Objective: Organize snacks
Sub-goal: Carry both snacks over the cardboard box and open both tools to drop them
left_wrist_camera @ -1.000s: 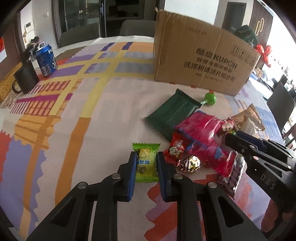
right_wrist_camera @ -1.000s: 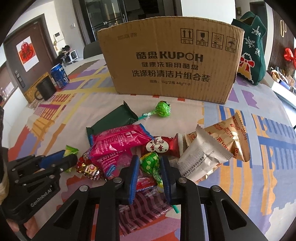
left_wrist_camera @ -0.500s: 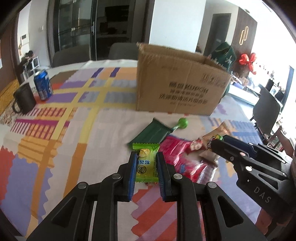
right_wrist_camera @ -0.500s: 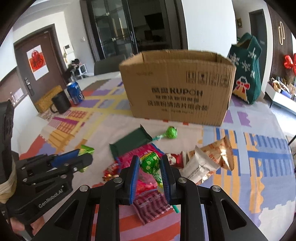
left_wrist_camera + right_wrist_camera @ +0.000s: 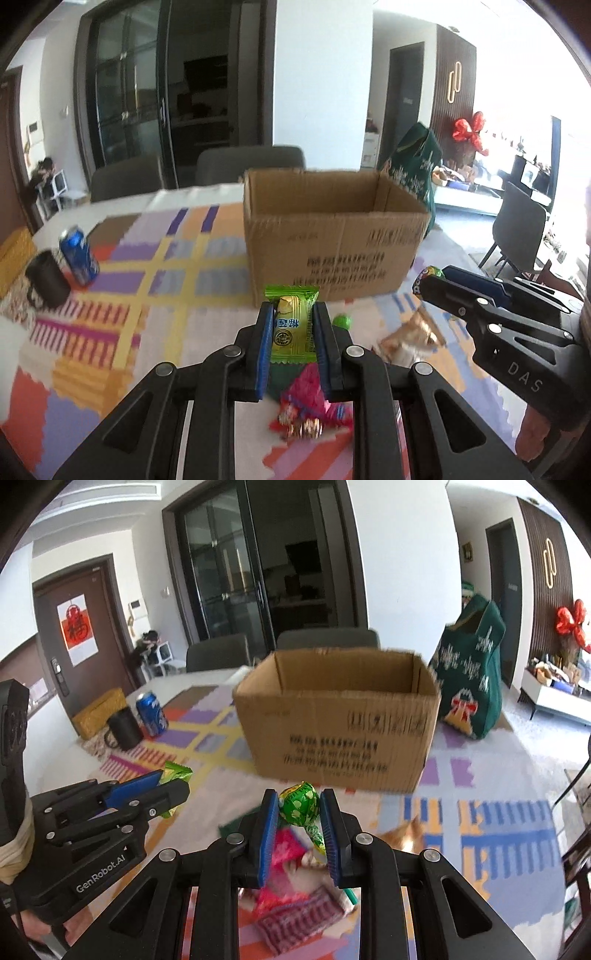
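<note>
My left gripper (image 5: pixel 293 314) is shut on a green and yellow candy packet (image 5: pixel 291 325), held up above the table. My right gripper (image 5: pixel 298 801) is shut on a green lollipop (image 5: pixel 299 805), its stick (image 5: pixel 349 895) trailing down past the right pad. Beyond both stands an open cardboard box (image 5: pixel 332 243) (image 5: pixel 340 716), its inside mostly hidden by the near wall. Below lies the snack pile: a pink packet (image 5: pixel 306 387) (image 5: pixel 284 849), a gold-wrapped candy (image 5: pixel 310 430), a tan packet (image 5: pixel 410 336), a second green lollipop (image 5: pixel 341 320). Each gripper shows in the other's view (image 5: pixel 436 280) (image 5: pixel 177 779).
A blue can (image 5: pixel 79 254) (image 5: pixel 151 714) and a black mug (image 5: pixel 48 278) (image 5: pixel 123 728) stand at the table's left. A green gift bag (image 5: pixel 472 679) sits right of the box. Grey chairs (image 5: pixel 251 164) stand behind the table, another chair (image 5: pixel 521 229) at the right.
Both grippers have risen from the table with their snacks, the left with the candy packet, the right with the lollipop. The box's open top has come into view.
</note>
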Demonstrator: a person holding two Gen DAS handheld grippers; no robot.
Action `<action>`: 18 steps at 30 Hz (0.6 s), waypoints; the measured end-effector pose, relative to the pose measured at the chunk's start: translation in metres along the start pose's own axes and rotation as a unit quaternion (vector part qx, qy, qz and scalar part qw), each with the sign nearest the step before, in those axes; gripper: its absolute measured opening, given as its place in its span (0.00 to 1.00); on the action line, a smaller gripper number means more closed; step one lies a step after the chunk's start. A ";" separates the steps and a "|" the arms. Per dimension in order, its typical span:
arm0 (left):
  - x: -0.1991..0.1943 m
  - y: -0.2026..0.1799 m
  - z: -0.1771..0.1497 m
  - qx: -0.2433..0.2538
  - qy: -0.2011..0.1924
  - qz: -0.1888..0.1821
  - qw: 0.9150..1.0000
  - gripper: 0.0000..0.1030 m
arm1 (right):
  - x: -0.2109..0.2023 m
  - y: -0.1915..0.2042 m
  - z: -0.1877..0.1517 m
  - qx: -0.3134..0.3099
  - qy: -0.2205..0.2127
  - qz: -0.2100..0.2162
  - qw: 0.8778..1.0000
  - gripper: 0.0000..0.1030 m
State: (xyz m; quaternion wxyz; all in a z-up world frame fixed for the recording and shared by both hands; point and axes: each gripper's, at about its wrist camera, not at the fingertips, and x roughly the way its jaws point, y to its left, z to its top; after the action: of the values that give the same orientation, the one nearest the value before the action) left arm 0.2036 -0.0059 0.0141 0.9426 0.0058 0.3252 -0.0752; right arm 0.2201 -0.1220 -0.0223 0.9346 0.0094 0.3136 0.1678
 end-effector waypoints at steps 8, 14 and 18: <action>0.010 -0.007 0.054 0.046 -0.032 0.004 0.998 0.21 | -0.002 -0.016 0.045 0.001 -0.032 -0.015 0.999 0.24; 0.032 -0.005 0.090 0.057 -0.032 -0.003 0.998 0.21 | 0.005 -0.025 0.081 -0.010 -0.045 -0.030 0.998 0.24; 0.060 0.001 0.112 0.045 -0.010 -0.015 0.999 0.21 | 0.023 -0.035 0.103 -0.010 -0.034 -0.029 0.999 0.24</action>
State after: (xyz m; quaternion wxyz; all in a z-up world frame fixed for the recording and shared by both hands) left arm 0.3188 -0.0198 0.0656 0.9434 0.0426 0.3123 -0.1038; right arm 0.3090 -0.1390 0.0426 0.9492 -0.0032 0.2798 0.1436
